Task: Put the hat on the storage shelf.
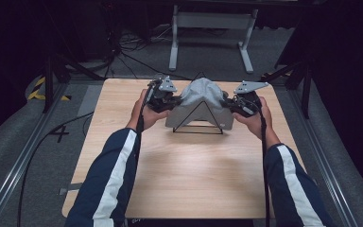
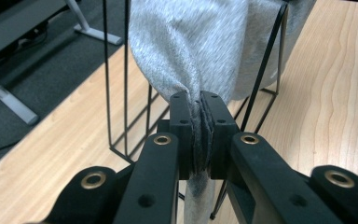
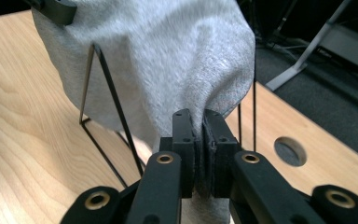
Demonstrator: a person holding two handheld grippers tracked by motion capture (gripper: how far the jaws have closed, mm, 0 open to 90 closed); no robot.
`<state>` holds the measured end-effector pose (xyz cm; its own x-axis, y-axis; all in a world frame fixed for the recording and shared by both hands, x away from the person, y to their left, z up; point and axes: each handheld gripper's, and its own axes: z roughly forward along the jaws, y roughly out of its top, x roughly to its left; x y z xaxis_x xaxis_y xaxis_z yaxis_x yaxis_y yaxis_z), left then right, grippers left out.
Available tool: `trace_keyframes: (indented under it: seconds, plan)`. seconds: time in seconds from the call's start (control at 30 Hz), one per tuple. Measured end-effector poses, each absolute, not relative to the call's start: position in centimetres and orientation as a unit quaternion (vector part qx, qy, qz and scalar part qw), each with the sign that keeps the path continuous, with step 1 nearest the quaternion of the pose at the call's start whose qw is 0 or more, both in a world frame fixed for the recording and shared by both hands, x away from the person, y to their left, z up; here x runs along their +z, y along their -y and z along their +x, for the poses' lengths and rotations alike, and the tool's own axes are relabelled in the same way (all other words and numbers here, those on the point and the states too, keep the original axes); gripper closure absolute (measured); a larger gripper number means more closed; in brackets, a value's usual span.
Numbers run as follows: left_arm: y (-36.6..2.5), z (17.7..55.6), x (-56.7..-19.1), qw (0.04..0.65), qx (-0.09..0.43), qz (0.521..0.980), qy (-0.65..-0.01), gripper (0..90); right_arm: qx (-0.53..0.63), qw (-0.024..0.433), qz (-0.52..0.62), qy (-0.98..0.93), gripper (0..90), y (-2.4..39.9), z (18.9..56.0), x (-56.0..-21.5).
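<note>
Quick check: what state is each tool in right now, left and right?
Left tool: shut on the grey cloth, pinching its edge beside the wire rack.
Right tool: shut on the grey cloth, at its other side.

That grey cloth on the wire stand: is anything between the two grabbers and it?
Nothing visible. The left gripper and right gripper are each already shut on a fold of the grey cloth, which drapes over the black wire rack.
</note>
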<state>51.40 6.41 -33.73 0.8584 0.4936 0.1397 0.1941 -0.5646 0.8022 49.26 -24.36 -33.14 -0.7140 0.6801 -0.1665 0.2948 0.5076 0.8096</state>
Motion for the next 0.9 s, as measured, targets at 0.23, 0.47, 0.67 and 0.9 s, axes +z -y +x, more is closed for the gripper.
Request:
trace_keyframes:
  seconds: [0.23, 0.47, 0.67, 0.9]
  plan:
    - [-6.0, 51.6, -36.0, 0.405, 0.168, 0.875, -0.207, 84.4, 0.386, 0.232, 0.301, -0.84, 85.1, 24.2, 49.6, -34.9]
    - [-5.5, 52.0, -38.3, 0.381, 0.165, 0.883, -0.218, 84.5, 0.362, 0.225, 0.311, -0.85, 85.1, 23.6, 50.3, -37.1]
    - [-5.3, 52.3, -39.3, 0.377, 0.165, 0.883, -0.227, 84.6, 0.361, 0.218, 0.325, -0.847, 85.1, 23.4, 50.8, -38.2]
    - [-5.5, 52.0, -39.2, 0.386, 0.173, 0.876, -0.231, 83.6, 0.372, 0.221, 0.331, -0.839, 83.9, 23.6, 50.6, -38.4]
